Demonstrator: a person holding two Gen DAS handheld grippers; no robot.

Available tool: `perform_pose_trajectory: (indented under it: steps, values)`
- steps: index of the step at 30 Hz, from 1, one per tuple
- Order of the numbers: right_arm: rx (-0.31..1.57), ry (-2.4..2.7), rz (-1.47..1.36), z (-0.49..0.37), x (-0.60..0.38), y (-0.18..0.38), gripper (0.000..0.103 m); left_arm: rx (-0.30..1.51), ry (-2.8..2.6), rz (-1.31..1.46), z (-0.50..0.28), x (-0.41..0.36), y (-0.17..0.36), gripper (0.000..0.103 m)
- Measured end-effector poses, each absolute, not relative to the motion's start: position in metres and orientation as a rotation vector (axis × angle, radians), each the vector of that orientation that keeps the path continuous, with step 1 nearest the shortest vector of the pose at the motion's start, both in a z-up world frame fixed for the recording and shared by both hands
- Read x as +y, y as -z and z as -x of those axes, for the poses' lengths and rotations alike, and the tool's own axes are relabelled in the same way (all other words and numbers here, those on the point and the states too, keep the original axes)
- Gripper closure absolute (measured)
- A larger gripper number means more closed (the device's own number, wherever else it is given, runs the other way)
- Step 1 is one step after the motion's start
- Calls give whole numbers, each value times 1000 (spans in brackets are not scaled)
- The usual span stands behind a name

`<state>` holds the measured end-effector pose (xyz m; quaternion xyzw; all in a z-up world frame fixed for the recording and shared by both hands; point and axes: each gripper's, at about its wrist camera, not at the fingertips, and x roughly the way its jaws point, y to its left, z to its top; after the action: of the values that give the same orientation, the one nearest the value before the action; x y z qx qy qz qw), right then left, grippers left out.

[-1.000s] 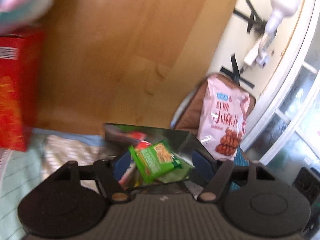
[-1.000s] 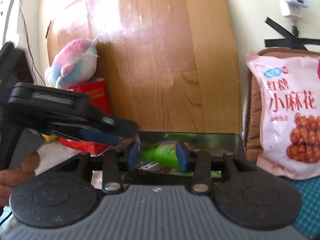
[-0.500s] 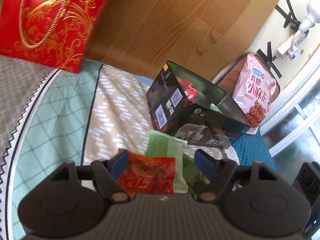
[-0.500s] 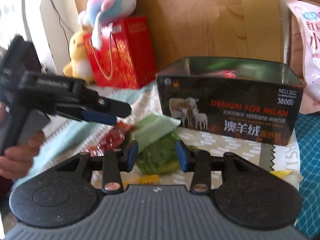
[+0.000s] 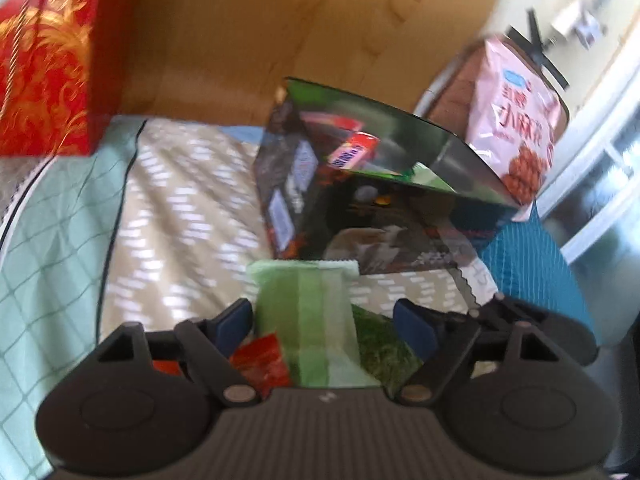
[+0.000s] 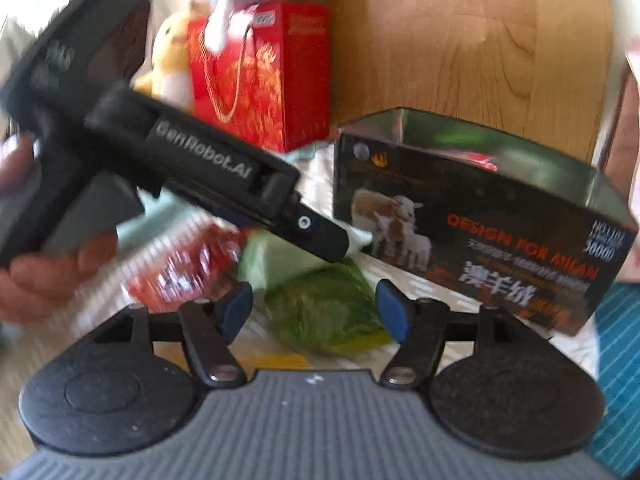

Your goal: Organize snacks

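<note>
Patterned bedspread (image 5: 180,216) carries loose packets; pale green packet (image 5: 308,320) lies lengthwise between open, empty left tongs (image 5: 324,320); right tongs (image 6: 314,312), opening, straddle dark green packet (image 6: 328,312).

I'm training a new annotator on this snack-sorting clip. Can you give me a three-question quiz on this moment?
1. True or false: the pale green packet lies inside the dark box.
2. Which packet sits between the right gripper fingers: A red, B dark green, C pink?
3. Fill in: the red gift bag stands in front of a ___ panel.

Key: 1 false, it lies on the cloth before the box; 2 B, the dark green packet, not gripped; 3 wooden.
</note>
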<state>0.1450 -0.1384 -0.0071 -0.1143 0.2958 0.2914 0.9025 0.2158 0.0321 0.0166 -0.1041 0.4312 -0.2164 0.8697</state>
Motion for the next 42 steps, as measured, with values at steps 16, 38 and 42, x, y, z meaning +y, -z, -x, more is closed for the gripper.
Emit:
perform_pose_trajectory:
  steps: [16, 38, 42]
  values:
    - [564, -439, 90, -104, -221, -1, 76, 902, 320, 242, -206, 28, -21, 16]
    - [471, -416, 159, -65, -208, 2, 94, 1030, 613, 463, -193, -12, -23, 73]
    - [392, -408, 196, -65, -206, -11, 94, 956, 639, 455, -193, -9, -44, 73]
